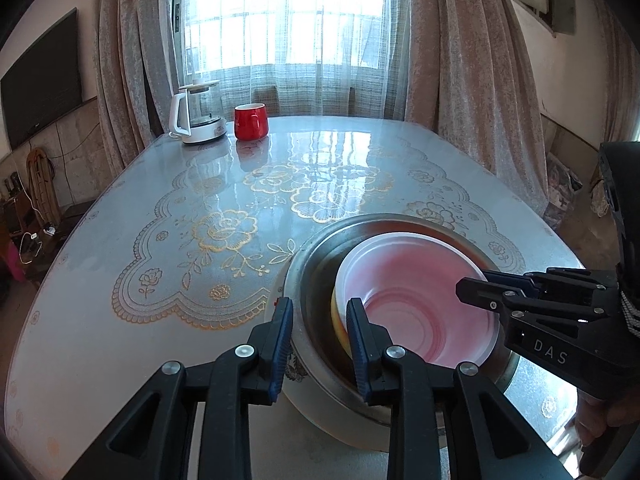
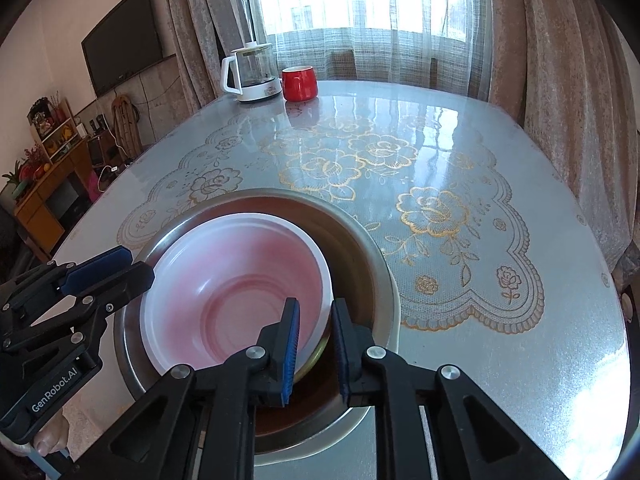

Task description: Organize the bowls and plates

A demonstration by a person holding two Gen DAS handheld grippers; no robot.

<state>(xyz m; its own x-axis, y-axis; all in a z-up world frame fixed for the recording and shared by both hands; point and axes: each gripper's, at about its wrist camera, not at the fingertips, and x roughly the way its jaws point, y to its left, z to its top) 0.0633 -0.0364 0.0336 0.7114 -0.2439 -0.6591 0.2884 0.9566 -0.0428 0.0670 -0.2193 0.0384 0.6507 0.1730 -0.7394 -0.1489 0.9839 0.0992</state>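
Note:
A large steel bowl [image 1: 316,256] [image 2: 376,264] sits on a white plate [image 1: 280,300] near the table's front edge. Inside it lies a pink-white plastic bowl [image 1: 416,300] [image 2: 232,292] nested over a yellow bowl [image 1: 338,320] [image 2: 314,356]. My left gripper [image 1: 318,340] is open; its jaws straddle the steel bowl's left rim. My right gripper [image 2: 316,340] is open; its jaws straddle the pink bowl's right rim without clamping it. Each gripper shows in the other's view: the right one [image 1: 476,288] and the left one [image 2: 128,268].
A white-based glass kettle [image 1: 196,116] [image 2: 252,76] and a red mug [image 1: 250,120] [image 2: 299,82] stand at the table's far left. The table [image 1: 160,320] [image 2: 500,340] has a glossy floral cover. Curtains hang behind it.

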